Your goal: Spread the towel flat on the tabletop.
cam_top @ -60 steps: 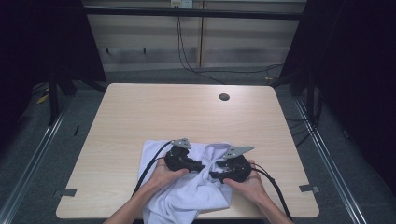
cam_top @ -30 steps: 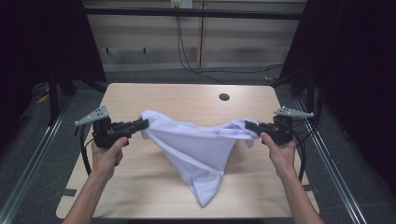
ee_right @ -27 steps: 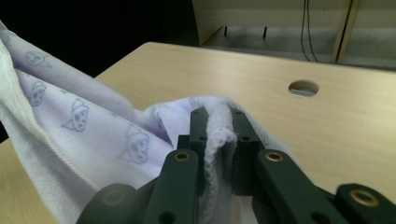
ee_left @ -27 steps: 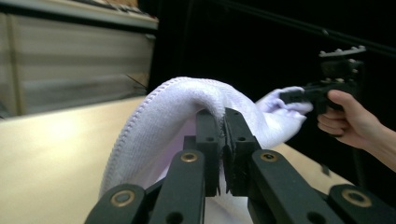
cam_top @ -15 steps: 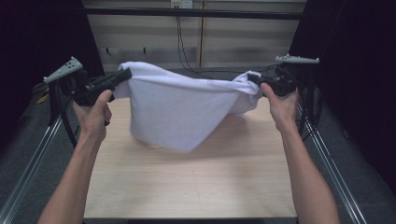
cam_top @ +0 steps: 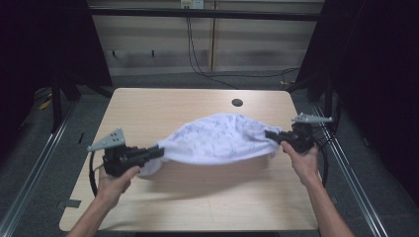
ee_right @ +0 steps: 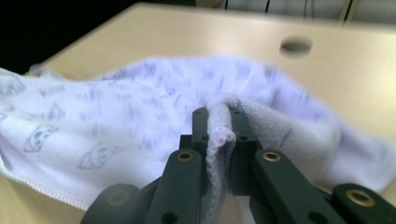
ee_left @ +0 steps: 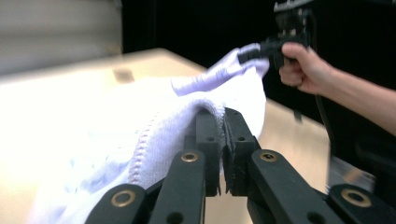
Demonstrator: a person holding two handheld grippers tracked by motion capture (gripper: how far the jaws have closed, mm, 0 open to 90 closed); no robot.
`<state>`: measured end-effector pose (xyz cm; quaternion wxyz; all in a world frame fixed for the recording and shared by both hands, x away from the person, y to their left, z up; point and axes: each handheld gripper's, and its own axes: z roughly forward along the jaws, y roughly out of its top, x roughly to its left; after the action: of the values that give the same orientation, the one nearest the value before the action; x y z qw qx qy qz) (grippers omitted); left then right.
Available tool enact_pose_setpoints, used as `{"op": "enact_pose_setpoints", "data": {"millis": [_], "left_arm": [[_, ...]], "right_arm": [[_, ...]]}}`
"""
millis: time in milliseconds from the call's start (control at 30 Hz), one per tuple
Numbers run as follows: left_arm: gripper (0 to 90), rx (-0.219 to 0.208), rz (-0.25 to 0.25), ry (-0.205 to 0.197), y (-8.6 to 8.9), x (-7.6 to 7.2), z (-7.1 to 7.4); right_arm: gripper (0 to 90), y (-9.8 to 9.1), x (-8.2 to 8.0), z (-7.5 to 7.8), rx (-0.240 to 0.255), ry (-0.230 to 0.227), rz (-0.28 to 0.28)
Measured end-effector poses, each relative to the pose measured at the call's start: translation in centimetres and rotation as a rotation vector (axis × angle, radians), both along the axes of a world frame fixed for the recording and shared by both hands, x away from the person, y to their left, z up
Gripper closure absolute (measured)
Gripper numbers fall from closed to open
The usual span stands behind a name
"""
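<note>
So the white towel (cam_top: 217, 140) is stretched out sideways across the desk (cam_top: 197, 197), long axis running left to right, middle puffed up in a dome just this side of the round hole (cam_top: 237, 102). Left gripper (cam_top: 157, 151) has its fingers clamped tight on the towel's left corner, and right gripper (cam_top: 271, 134) is pinched on the right corner, edge bunched between the fingers. Fabric's soft terry with a faint bluish print and a stitched hem. Desk is pale wood with rounded corners, nothing blocking the towel.
</note>
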<state>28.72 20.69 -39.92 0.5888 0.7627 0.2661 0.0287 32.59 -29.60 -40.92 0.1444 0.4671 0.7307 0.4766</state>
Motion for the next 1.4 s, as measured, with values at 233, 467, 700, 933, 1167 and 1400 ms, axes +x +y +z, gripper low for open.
{"op": "enact_pose_setpoints", "data": {"millis": [233,467,700,933,1167,1400], "left_arm": [[84.5,0.071,-0.095,0.113,-2.7,-2.0,-5.3],[68.3,0.033,-0.122,0.118,-1.5,-3.1,-4.9],[68.4,0.139,0.112,0.192,2.0,1.6,-7.7],[64.2,0.24,0.123,0.243,1.3,4.8,-10.0],[85.9,0.309,0.05,0.261,0.7,3.7,-10.6],[86.8,0.343,-0.044,0.267,-0.1,1.1,-10.2]], "right_arm": [[84.4,-1.8,-0.6,-4.5,-0.064,0.082,-0.041],[57.5,-3.0,-1.9,-4.6,-0.046,0.061,-0.104],[54.3,1.6,-4.9,-5.3,-0.039,0.078,0.069],[50.9,5.2,-5.2,-5.1,0.012,0.082,0.172],[49.7,7.7,-6.5,-5.6,0.025,0.11,0.279],[46.5,10.6,-6.9,-8.0,-0.081,0.174,0.351]]}}
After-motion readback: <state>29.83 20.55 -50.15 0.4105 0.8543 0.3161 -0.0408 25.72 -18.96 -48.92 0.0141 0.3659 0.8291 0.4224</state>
